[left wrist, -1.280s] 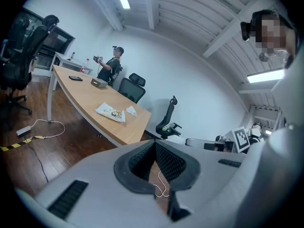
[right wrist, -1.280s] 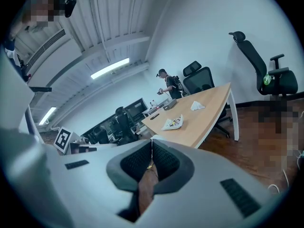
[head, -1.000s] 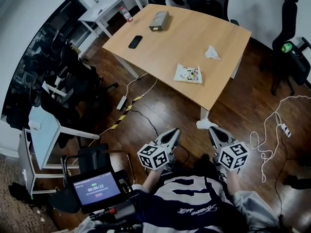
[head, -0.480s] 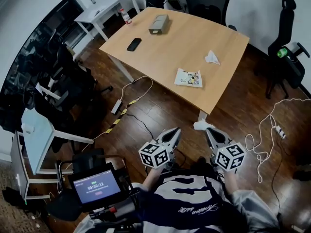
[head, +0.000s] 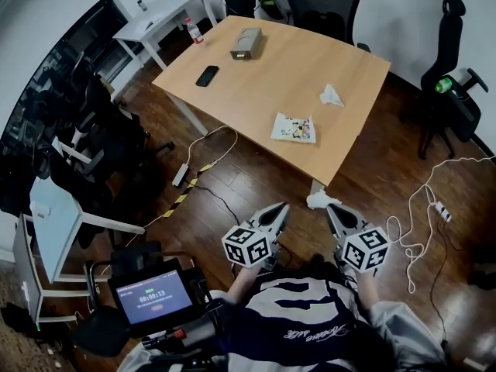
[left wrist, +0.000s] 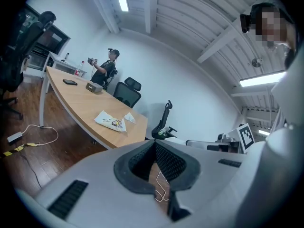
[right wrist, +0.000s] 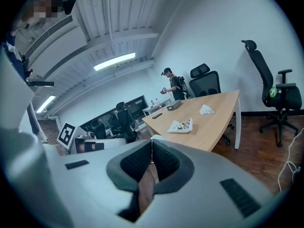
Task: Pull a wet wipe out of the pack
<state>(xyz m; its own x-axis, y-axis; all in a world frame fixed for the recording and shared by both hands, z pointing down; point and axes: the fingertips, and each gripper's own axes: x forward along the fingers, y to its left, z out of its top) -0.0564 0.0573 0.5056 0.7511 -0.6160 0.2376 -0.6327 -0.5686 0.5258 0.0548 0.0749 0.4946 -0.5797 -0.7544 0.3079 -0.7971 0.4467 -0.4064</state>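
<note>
Holding both grippers low in front of your body, over the dark wood floor [head: 232,184], you are well short of the bench [head: 271,76].

Left gripper [head: 283,206]: its own view shows the jaw tips meeting, with nothing clamped between the pads [left wrist: 168,161]. Only floor and a loop of white cable [left wrist: 161,186] show through the gap lower down.

Right gripper [head: 328,207]: jaws together at the tips as well, empty [right wrist: 151,139]; bare floor shows behind the gap.

The wet wipe pack [head: 294,128] lies flat on the bench near the edge facing you, well apart from both grippers. It is visible in both gripper views [left wrist: 110,120] [right wrist: 181,125].

A crumpled white wipe [head: 331,94] sits on the bench beyond the pack, near it but apart. A dark phone [head: 207,75] and a grey box [head: 246,43] lie at the far end of the bench. A white scrap [head: 318,201] lies on the floor by the bench leg, just ahead of the gripper tips.
</note>
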